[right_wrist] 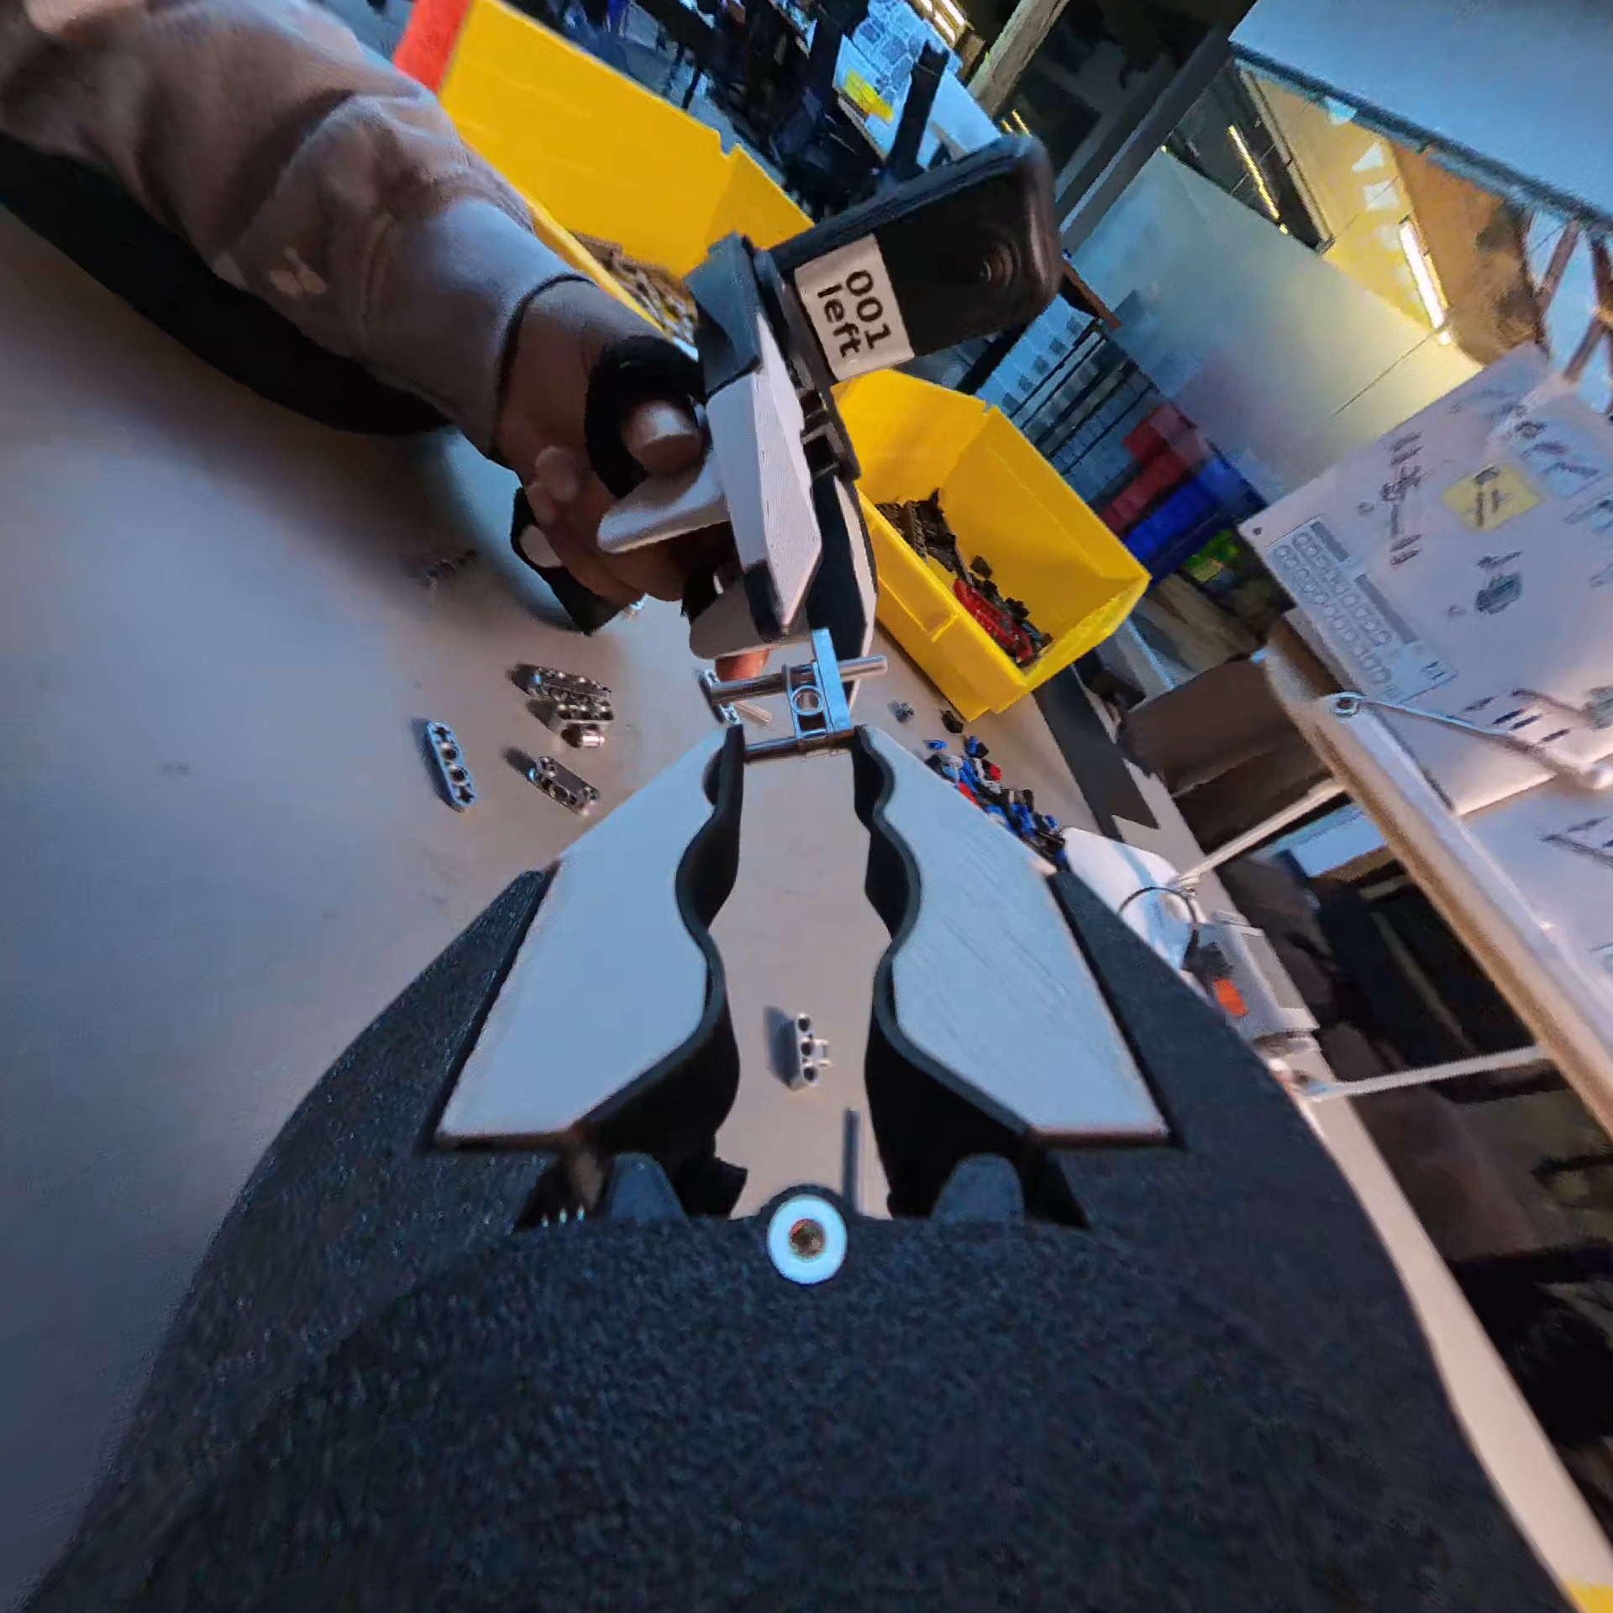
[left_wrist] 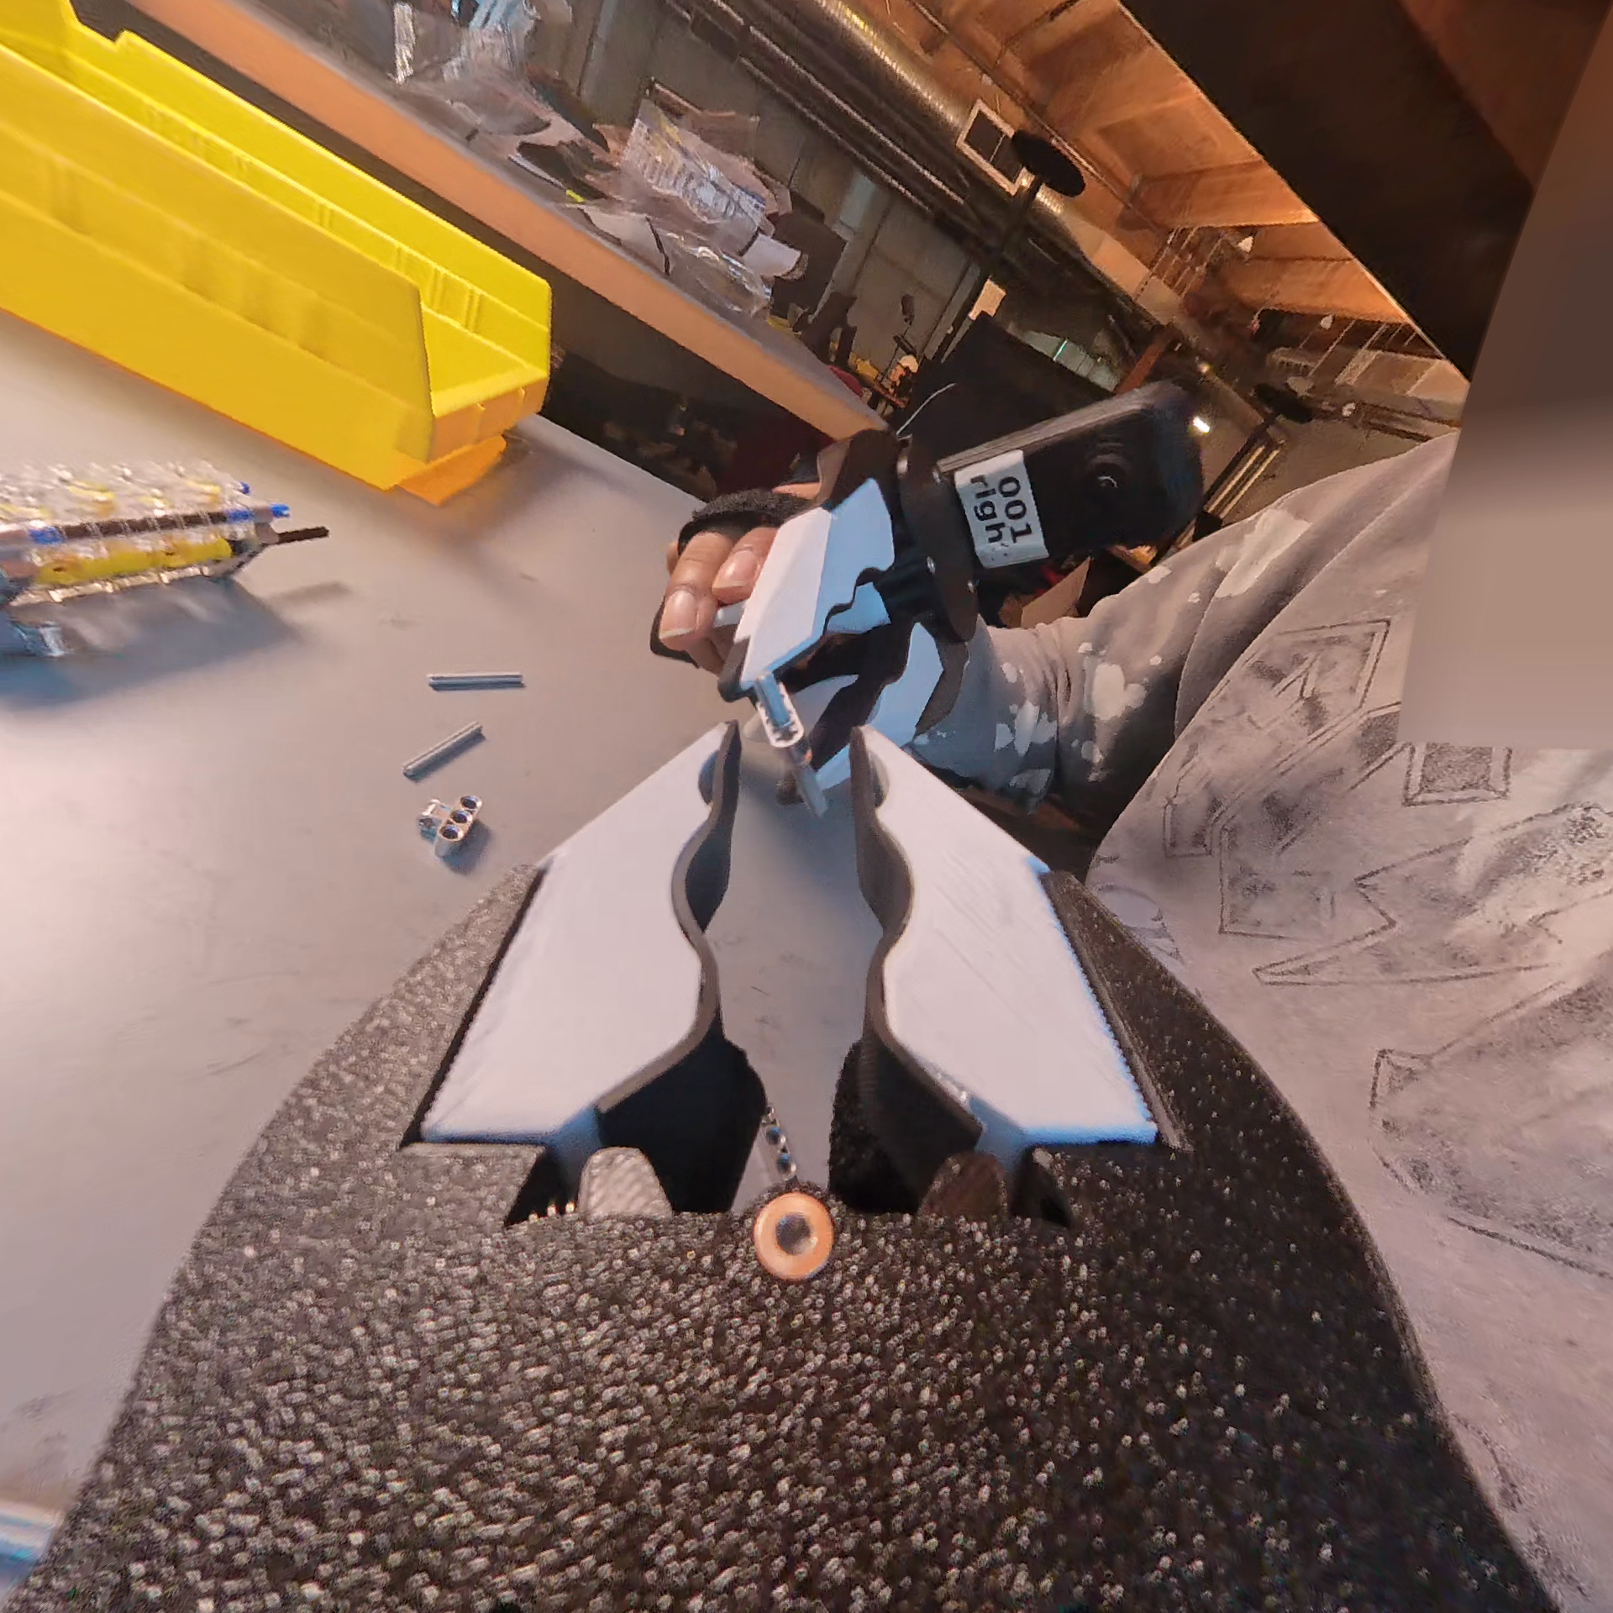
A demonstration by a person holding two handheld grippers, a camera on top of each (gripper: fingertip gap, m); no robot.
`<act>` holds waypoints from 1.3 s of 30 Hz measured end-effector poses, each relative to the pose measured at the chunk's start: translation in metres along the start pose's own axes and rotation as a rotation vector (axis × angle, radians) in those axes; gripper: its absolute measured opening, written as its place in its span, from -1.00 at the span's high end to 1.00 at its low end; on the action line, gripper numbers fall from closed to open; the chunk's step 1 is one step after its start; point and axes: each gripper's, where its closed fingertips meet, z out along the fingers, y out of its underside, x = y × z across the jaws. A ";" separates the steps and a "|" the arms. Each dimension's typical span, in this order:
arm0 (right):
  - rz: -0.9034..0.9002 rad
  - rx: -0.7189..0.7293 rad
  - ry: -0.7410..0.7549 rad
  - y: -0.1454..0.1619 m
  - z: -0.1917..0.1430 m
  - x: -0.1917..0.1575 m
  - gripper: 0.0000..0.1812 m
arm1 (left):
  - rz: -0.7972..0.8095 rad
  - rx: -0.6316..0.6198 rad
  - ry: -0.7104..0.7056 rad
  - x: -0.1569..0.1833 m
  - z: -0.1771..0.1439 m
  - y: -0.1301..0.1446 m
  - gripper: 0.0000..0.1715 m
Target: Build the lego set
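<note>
Both grippers were seen raised over a smooth grey table (left_wrist: 218, 1004), tips close together. The right gripper (right_wrist: 799, 742) had pale, wavy-edged fingers with black pads, and these were pinched on the ends of a thin grey axle (right_wrist: 790, 744) lying crosswise between them. That axle passed through a small grey connector (right_wrist: 812, 698), through which a second axle (right_wrist: 785, 681) also ran; the part's exact shape was hard to make out. In the right wrist view the left gripper (right_wrist: 829, 650) was closed on the connector's upper end from above, its fingertips partly hidden by its own body. In the left wrist view the left gripper (left_wrist: 794, 742) showed its fingers spread apart near the tips, with the connector between them hardly visible; the right gripper (left_wrist: 768, 689) was seen beyond, with a grey axle end projecting below it. Loose on the table were two ribbed grey axles (left_wrist: 476, 680), a short holed beam (left_wrist: 449, 820), and several more holed beams (right_wrist: 563, 689). A yellow plastic bin (right_wrist: 1047, 489) held dark and red pieces; a heap of blue, red and black bits (right_wrist: 995, 790) lay beside it. A second yellow bin (left_wrist: 262, 262) was cut off by the frame, its contents unseen. A clear-and-yellow studded assembly (left_wrist: 122, 532) was blurred at the left edge. Printed sheets (right_wrist: 1440, 541) stood at right.
</note>
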 end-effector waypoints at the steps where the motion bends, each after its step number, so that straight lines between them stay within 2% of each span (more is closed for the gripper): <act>1: -0.050 -0.022 0.014 0.002 0.002 -0.001 0.75 | 0.000 -0.020 -0.009 0.000 0.002 0.003 0.80; 2: -0.092 -0.034 0.027 0.002 0.003 -0.002 0.75 | 0.014 -0.043 -0.032 -0.003 0.004 0.006 0.90; 6: -0.122 -0.064 0.019 0.007 0.005 -0.006 0.75 | 0.100 -0.097 -0.082 -0.006 0.006 0.014 0.92; 11: 0.250 -0.035 -0.221 0.011 0.001 -0.024 0.74 | 0.360 -0.233 -0.170 -0.013 0.007 0.032 0.93; 13: 0.313 -0.032 -0.260 0.013 -0.002 -0.025 0.89 | 0.419 -0.273 -0.169 -0.012 0.010 0.039 0.93; 15: 0.327 -0.061 -0.290 0.017 -0.003 -0.029 0.93 | 0.452 -0.302 -0.173 -0.013 0.012 0.045 0.93; 19: 0.322 -0.143 -0.345 0.027 -0.003 -0.041 0.93 | 0.451 -0.389 -0.178 -0.017 0.015 0.061 0.93; 24: 0.267 -0.291 -0.382 0.050 -0.002 -0.054 0.94 | 0.468 -0.529 -0.249 -0.029 0.015 0.081 0.92; 30: 0.267 -0.368 -0.409 0.063 0.000 -0.063 0.94 | 0.465 -0.588 -0.265 -0.034 0.016 0.090 0.93; 39: 0.328 -0.386 -0.413 0.064 0.001 -0.063 0.94 | 0.416 -0.608 -0.264 -0.036 0.016 0.090 0.94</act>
